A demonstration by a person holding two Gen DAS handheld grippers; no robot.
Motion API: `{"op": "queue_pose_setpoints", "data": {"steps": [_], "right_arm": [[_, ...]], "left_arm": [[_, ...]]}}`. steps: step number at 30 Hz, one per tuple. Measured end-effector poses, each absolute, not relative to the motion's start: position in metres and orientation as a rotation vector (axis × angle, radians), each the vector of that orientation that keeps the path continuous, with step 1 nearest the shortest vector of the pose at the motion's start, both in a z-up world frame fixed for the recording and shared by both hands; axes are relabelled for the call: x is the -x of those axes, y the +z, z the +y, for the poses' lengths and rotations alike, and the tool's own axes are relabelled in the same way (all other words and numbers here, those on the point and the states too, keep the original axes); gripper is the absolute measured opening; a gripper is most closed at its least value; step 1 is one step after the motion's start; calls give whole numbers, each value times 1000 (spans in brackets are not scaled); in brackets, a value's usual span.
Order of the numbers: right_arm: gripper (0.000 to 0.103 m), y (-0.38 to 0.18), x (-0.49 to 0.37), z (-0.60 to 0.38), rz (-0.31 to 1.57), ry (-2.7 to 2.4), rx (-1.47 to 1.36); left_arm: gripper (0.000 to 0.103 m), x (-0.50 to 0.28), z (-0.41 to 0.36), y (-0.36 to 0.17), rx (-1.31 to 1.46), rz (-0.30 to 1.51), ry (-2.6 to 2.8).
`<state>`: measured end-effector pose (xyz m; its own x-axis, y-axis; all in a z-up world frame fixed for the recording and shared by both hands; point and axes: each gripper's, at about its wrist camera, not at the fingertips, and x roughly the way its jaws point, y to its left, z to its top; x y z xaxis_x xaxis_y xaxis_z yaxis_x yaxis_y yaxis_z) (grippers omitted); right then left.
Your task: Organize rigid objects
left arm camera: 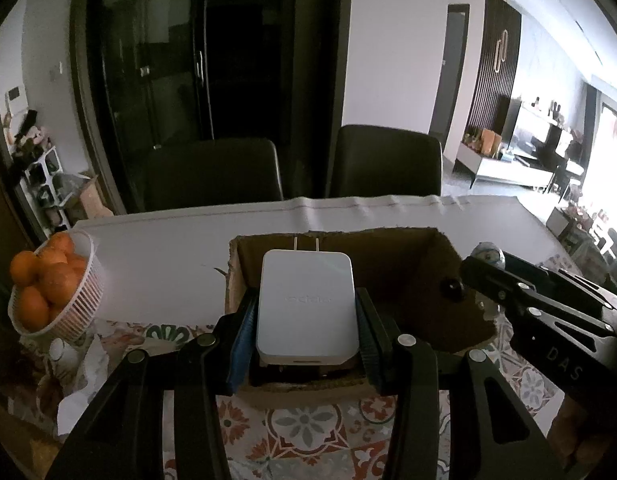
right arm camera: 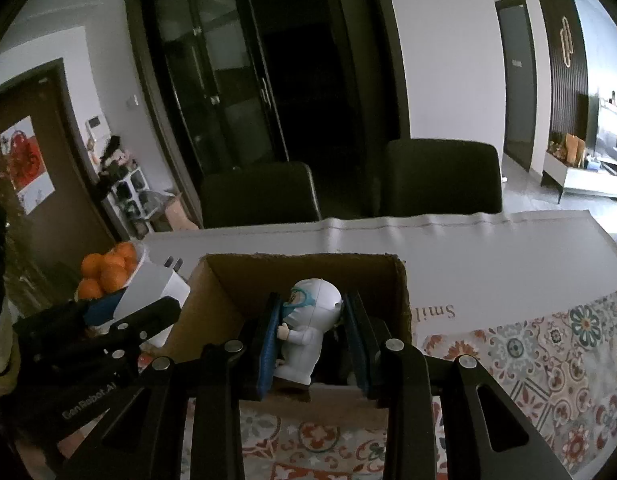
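My left gripper [left arm camera: 306, 308] is shut on a white phone charger [left arm camera: 306, 304], prongs pointing away, held above the near edge of an open cardboard box [left arm camera: 408, 264]. My right gripper [right arm camera: 312, 328] is shut on a small white figurine with a blue mask [right arm camera: 308, 328], standing upright between the blue pads over the same cardboard box [right arm camera: 244, 280]. The right gripper [left arm camera: 488, 276] reaches in from the right side of the left wrist view, its grip on the figurine half hidden. In the right wrist view the left gripper [right arm camera: 148, 300] with the charger [right arm camera: 152, 288] sits at the box's left.
A white basket of oranges [left arm camera: 80, 300] stands at the table's left. The table has a patterned cloth [left arm camera: 308, 428] near me and a white sheet [left arm camera: 168, 248] beyond the box. Two dark chairs [left arm camera: 212, 176] stand behind the far edge.
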<state>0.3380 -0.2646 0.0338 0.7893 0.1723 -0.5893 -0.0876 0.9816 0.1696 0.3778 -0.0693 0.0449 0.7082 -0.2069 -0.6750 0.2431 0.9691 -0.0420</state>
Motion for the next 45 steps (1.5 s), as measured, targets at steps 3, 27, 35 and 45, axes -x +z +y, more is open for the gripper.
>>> {"op": "queue_pose_setpoints", "data": {"steps": [3, 27, 35, 45], "right_arm": [[32, 27, -346, -266, 677, 138, -135], [36, 2, -358, -269, 790, 98, -127], [36, 22, -316, -261, 731, 64, -80], [37, 49, -239, -256, 643, 60, -84]], "left_arm": [[45, -386, -72, 38, -57, 767, -246], [48, -383, -67, 28, -108, 780, -168], [48, -341, -58, 46, -99, 724, -148], [56, -263, -48, 75, -99, 627, -150]]}}
